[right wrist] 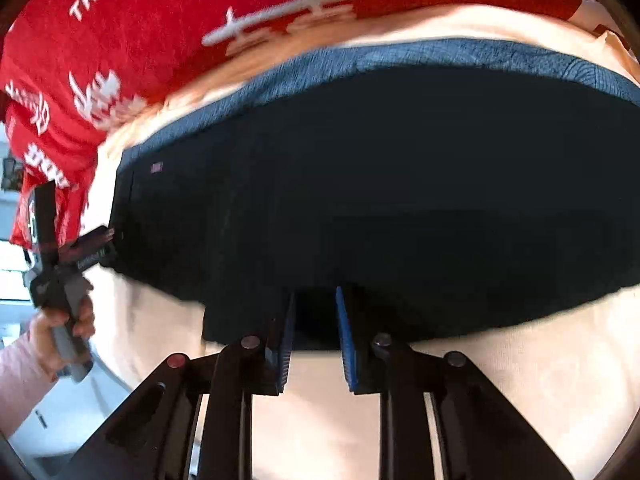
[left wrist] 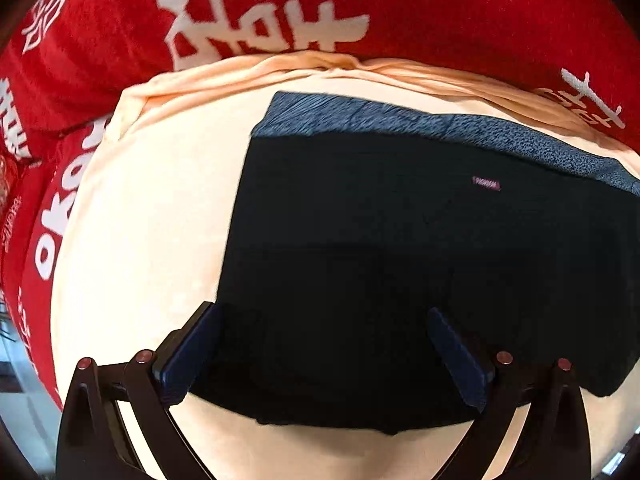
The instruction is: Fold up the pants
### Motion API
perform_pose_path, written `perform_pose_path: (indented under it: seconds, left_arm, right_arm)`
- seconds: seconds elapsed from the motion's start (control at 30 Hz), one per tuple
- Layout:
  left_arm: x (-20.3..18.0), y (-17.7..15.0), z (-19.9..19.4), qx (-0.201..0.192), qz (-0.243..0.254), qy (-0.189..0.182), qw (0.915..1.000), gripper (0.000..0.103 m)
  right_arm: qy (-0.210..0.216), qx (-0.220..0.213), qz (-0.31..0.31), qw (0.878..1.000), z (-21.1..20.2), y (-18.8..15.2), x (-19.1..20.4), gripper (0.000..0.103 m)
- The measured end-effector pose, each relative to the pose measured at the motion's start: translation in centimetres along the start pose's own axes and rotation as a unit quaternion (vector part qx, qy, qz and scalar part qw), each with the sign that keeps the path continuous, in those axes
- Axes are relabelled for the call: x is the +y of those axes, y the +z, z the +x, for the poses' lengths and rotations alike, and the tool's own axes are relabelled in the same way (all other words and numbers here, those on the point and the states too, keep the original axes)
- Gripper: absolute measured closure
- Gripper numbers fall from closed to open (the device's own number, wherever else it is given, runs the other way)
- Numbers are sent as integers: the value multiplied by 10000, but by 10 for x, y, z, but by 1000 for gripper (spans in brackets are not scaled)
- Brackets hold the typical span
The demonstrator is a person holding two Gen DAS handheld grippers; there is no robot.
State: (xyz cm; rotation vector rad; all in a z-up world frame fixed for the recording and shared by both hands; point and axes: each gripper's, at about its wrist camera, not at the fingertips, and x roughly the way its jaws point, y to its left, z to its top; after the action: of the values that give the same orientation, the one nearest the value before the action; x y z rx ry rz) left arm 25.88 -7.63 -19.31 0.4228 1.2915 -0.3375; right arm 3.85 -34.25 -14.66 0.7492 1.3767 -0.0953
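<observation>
Spread left gripper (left wrist: 324, 344) fingers over pants (left wrist: 400, 248) labelled "FASHION" (left wrist: 486, 184).

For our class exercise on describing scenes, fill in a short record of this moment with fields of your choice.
garment: dark pants, folded into a flat block, blue waistband at the far edge
surface: peach cloth over a red printed blanket
left gripper: fingers wide open over the near edge
right gripper: narrow gap at the near edge, grip unclear
</observation>
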Motion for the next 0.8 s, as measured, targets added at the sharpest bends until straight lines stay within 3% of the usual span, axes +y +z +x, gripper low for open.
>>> perform_pose_path:
  seconds: [0.17, 0.23, 0.27, 0.4, 0.5, 0.67, 0.73, 0.8]
  left_arm:
    - [1, -7, 3, -151, -155, -29, 9998, 0]
    - [4, -8, 4, -209, -292, -104, 9993, 0]
    - [6, -10, 4, -230, -337, -128, 9991, 0]
    - [7, -17, 3, -393, -395, -170, 9983, 0]
    - [1, -23, -1, -496, -435, -226, 9976, 0]
    - [8, -35, -5, -659, -501, -242, 9963, 0]
    - [10, -36, -7, -624, -584, -244, 9960, 0]
    - [14, -36, -4, -618, -697, -270, 9953, 0]
  right_arm:
    - [694, -61, -908, 9934, -15, 56, 54, 76]
    - [911, 39, -1447, 9853, -2, 95, 95, 53]
    - [988, 132, -1716, 9801, 8, 111, 116, 49]
    - [887, 485, -2668, 9584, 66, 159, 195, 49]
    - [710, 646, -3014, 9486, 108, 176, 226, 49]
    - [500, 1055, -2948, 9484, 164, 195, 244, 49]
    - [532, 1488, -2733, 9488, 183, 200, 245, 78]
    - [577, 1449, -2662, 9512, 181, 197, 249, 96]
